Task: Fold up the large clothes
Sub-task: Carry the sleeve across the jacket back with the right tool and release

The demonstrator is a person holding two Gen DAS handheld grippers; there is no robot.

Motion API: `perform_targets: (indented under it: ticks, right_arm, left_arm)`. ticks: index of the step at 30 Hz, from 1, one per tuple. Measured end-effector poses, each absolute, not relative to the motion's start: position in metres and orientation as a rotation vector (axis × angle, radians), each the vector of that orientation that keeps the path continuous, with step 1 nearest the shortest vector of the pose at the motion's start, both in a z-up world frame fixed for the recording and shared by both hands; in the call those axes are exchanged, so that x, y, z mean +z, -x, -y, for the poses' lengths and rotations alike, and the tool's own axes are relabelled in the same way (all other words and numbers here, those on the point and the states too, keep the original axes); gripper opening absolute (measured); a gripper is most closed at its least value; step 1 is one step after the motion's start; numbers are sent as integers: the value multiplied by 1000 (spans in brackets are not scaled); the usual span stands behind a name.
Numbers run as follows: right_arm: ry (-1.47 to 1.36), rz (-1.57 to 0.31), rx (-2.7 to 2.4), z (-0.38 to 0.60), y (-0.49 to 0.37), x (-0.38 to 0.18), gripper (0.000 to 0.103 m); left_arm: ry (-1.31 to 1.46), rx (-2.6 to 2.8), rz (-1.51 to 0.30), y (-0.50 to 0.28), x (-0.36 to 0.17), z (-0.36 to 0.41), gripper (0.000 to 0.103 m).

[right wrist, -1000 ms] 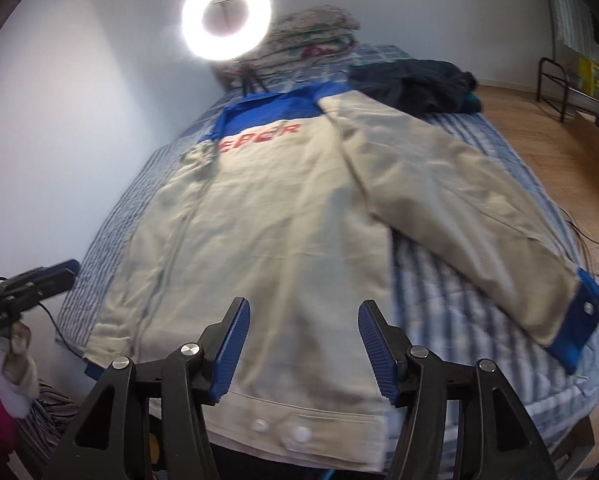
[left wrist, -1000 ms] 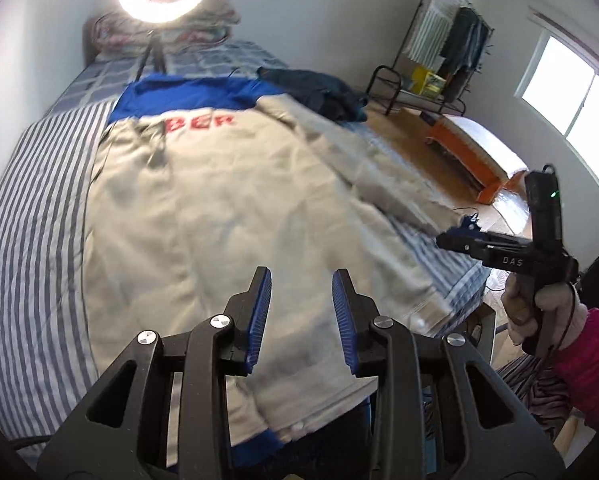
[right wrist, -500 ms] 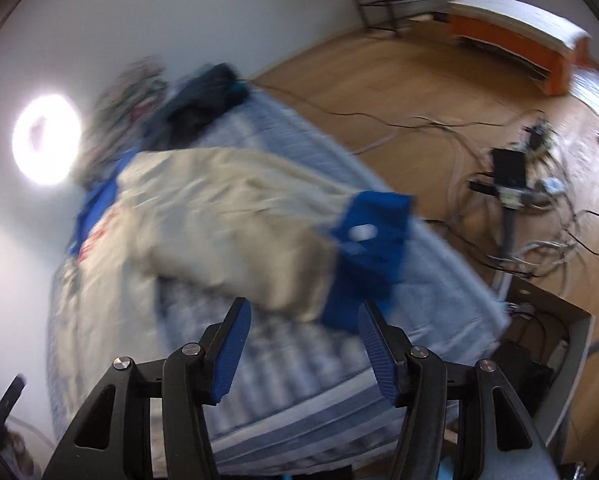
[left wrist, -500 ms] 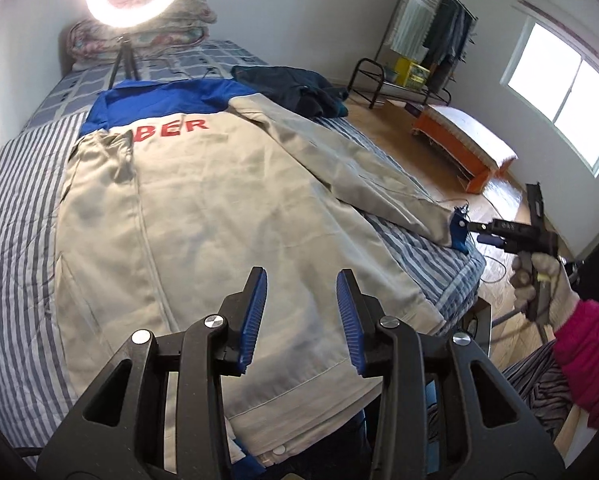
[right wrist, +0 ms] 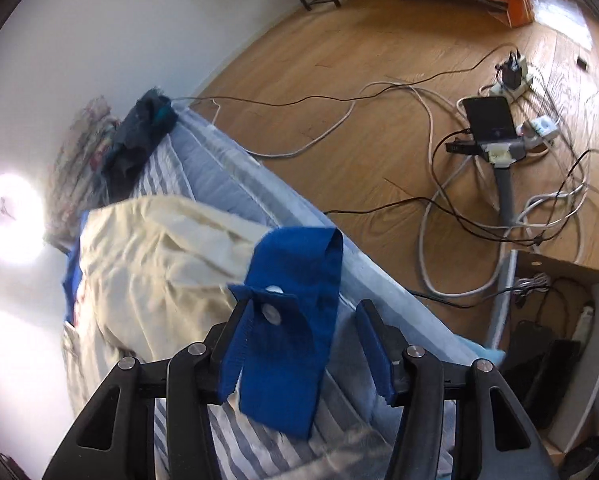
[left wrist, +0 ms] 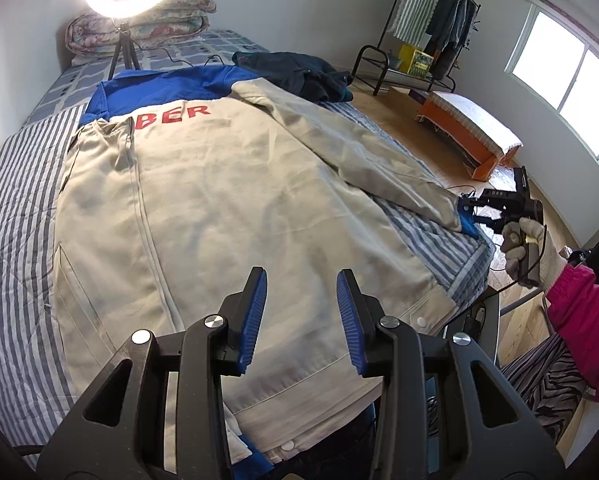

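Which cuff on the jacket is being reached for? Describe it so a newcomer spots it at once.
Start at the striped bed, where a beige jacket lies spread out back up. Follow its outstretched sleeve towards the bed edge nearest the wooden floor. The sleeve ends in a blue cuff with a snap button, the only blue patch at that edge.

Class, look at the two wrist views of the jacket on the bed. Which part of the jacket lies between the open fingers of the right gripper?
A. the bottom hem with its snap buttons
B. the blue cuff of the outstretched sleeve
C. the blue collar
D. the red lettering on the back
B: in the right wrist view the blue cuff with its snap lies between the fingers of the right gripper, at the end of the beige sleeve.
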State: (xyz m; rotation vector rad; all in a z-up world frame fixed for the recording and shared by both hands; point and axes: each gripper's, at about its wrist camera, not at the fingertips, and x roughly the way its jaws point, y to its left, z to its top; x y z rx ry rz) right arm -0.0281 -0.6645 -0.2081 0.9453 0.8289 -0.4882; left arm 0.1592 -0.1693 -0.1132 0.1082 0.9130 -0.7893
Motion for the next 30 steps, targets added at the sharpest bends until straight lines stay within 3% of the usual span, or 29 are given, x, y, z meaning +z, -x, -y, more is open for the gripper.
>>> perform_targets:
  ticks: [4,11,23,30]
  right_arm:
    - [-943,-803,-468,667,20,-210,54]
    - [-801,-806,-464,647,4,-194,8]
    - [-453,-695,-279,542,-4,-99,3]
    - [-243,-709,-21,437,-9,-77,3]
  left_arm:
    - [-117,-792,-927,-160,-118,170,36]
    - [-134,-807,-920,-157,-118,174,36]
    - [-64,-766,-918,-168,-111,157,36]
    - [25,-715,-929,-181,-109,134,36]
